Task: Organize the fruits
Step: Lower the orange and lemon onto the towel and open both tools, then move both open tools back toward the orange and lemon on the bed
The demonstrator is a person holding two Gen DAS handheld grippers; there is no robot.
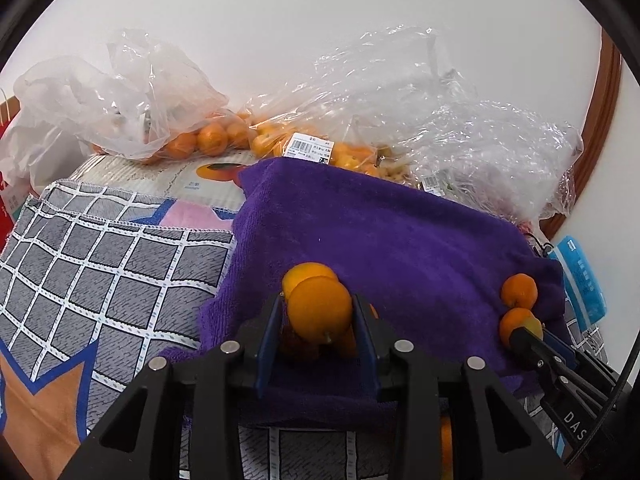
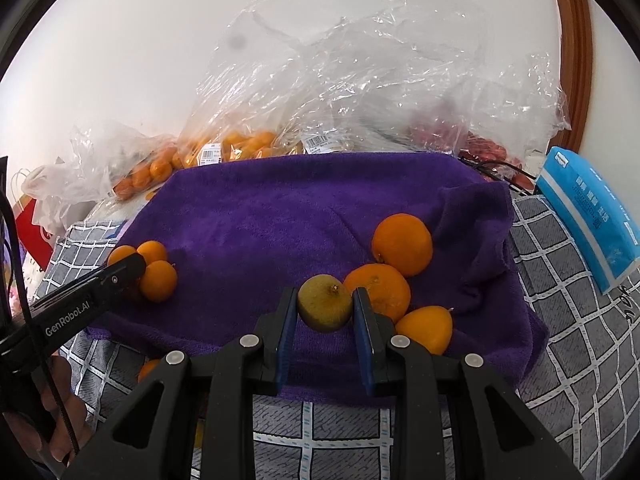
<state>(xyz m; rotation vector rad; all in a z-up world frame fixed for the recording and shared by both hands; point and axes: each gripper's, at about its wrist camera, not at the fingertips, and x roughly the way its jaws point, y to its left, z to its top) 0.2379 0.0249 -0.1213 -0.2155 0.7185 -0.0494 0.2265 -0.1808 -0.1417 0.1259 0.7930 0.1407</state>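
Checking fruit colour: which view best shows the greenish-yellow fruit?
Right wrist: the greenish-yellow fruit sits unobstructed between the right gripper fingers. Left wrist shows only a sliver of it behind that gripper's tip.

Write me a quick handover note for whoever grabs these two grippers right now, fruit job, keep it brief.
Left gripper: shut on an orange, at the small pile on the purple towel's left side.
Right gripper: shut on a yellow-green fruit, beside three oranges on the towel's right.
Done: two small groups laid out on the towel.
Left: set down both held fruits; more oranges remain in the plastic bags behind the towel.
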